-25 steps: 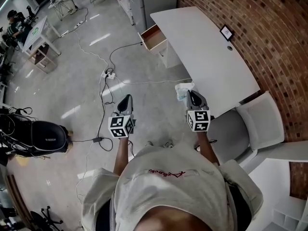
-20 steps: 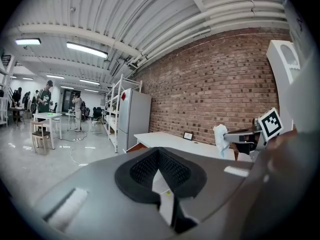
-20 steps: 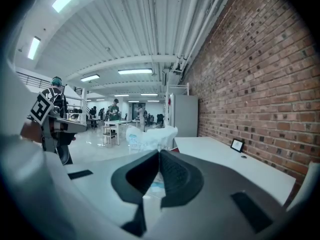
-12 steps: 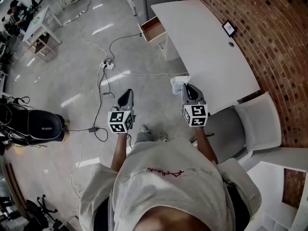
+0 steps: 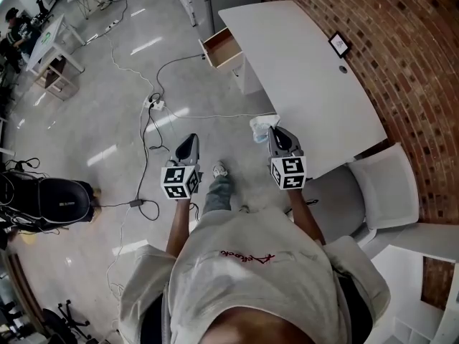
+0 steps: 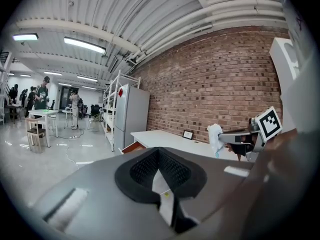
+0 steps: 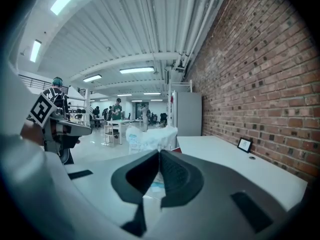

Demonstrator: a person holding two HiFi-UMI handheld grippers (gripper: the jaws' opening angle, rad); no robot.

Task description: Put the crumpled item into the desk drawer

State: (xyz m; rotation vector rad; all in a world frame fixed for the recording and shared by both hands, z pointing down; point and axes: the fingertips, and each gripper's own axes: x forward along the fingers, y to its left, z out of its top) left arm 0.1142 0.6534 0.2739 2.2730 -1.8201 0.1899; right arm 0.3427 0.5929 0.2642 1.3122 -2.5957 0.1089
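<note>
Right gripper clamped on the crumpled white item beside the desk edge.
Left gripper: jaws together, empty. Item looks light, soft, crushable; grip its bunched middle. Open drawer lies at eleven o'clock, well apart.

Drawer is sticking out at the desk's far end, crumpled item is hovering beside its near edge — chair is sitting to the right.
</note>
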